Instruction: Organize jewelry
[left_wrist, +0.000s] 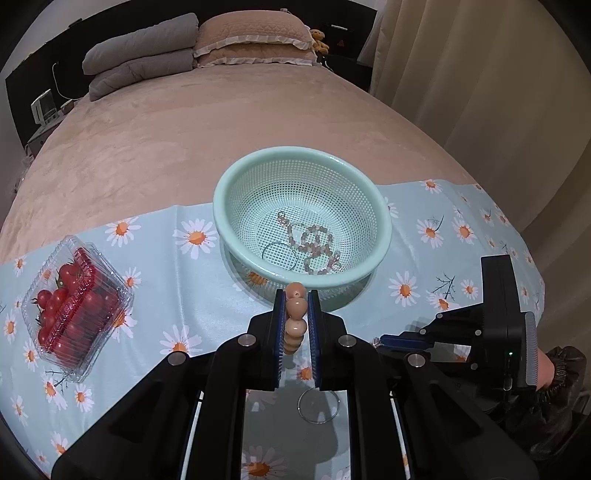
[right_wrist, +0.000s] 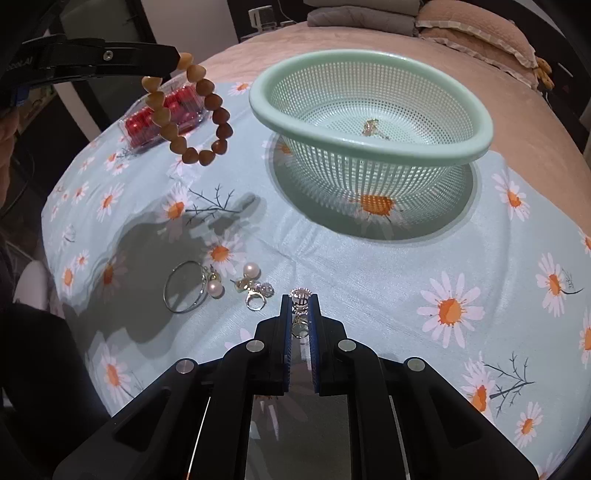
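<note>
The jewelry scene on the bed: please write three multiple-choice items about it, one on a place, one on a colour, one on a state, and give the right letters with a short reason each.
1. Where does the pale beaded strand lie?
A. Inside the basket
B. On the cloth beside the tomato box
C. On the pillows

2. What colour is the basket?
A. Red
B. Mint green
C. Black

3. What is the state of the left gripper?
A. Open and empty
B. Shut on the brown bead bracelet
C. Resting inside the basket

Answers:
1. A: the strand rests on the basket's perforated bottom.
2. B: rim and mesh wall are pale mint green in both views.
3. B: the brown bead bracelet is pinched between the jaws and hangs above the daisy cloth in the right wrist view.
</note>
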